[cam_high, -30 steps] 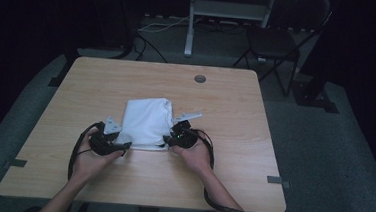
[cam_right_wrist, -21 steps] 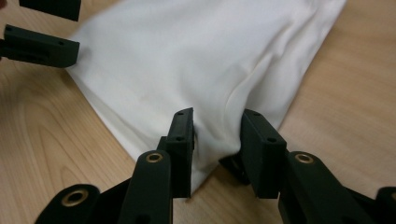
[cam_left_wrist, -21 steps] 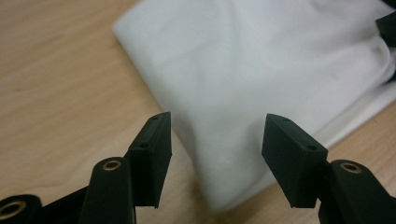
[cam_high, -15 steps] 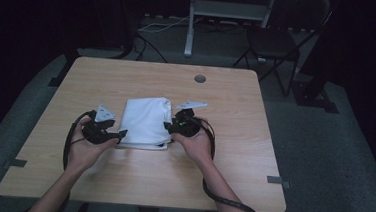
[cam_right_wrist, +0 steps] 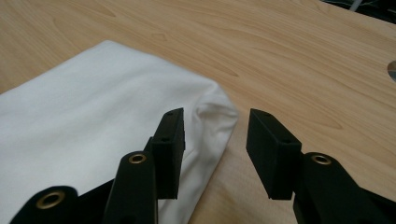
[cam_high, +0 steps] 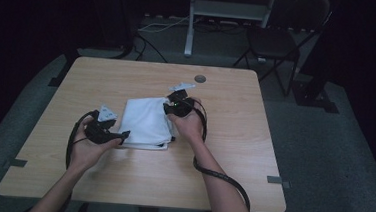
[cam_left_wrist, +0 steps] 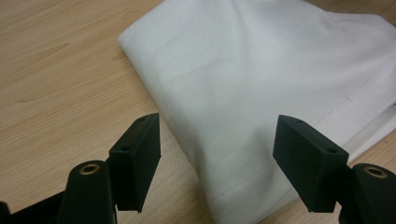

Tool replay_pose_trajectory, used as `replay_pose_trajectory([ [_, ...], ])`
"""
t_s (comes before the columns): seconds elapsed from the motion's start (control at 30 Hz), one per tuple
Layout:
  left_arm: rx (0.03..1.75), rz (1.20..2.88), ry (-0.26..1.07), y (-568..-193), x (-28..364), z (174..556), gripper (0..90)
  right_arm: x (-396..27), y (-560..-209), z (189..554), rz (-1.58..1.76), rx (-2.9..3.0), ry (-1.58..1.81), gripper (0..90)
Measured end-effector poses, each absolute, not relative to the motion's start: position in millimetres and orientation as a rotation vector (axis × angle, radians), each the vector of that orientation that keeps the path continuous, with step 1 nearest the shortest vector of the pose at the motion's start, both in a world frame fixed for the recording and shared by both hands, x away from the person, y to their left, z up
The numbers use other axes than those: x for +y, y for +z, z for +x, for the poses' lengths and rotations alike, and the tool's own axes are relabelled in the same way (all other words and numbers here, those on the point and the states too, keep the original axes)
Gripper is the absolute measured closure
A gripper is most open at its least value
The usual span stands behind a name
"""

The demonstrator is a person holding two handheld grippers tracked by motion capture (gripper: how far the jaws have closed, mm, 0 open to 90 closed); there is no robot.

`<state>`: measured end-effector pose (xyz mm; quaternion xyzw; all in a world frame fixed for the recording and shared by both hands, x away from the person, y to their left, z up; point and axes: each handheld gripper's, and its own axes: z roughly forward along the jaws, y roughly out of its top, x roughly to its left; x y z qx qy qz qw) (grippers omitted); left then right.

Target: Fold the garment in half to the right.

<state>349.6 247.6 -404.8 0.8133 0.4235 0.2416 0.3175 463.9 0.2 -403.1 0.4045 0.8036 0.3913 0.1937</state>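
Cloth: a white folded cloth [cam_high: 147,122] lies flat near the middle of the table [cam_high: 251,170], between my two grippers, held by neither

Left gripper: my left gripper [cam_high: 122,135] sits at the cloth's near left corner; in the left gripper view its jaws stand wide apart over the hemmed edge [cam_left_wrist: 243,182], pads off the fabric; they have just been opening, with cloth under the gap but nothing pinched

Right gripper: my right gripper [cam_high: 168,108] is at the cloth's far right corner; a second ago it was lower down, at the near right edge; in the right gripper view the jaws are parted around the rounded corner fold [cam_right_wrist: 219,114], not pressing on it; they have just been opening too

What changed: both grippers have let go of the cloth; the left hand stayed roughly where it was, the right hand slid along the right edge to the far corner

Cloth shape: about the same neat rectangle as a second ago, layered edges showing at the near side

Meaning: I judge one fold is finished and released; I seem to be lining up fresh corners, right side first, for the next fold or a tidy-up

Risk: that far corner is puffy, so a shallow pinch may catch only the top layer
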Motion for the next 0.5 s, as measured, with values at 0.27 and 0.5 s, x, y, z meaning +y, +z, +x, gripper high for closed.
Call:
replay_pose_trajectory([
  [0.27,1.098,2.165,0.632,-408,242,351,31.8,13,-416,477,1.094,2.296,1.047,67.0],
  [0.5,1.087,2.196,0.62,-414,237,351,31.9,9,-420,480,1.174,2.276,1.051,75.3],
])
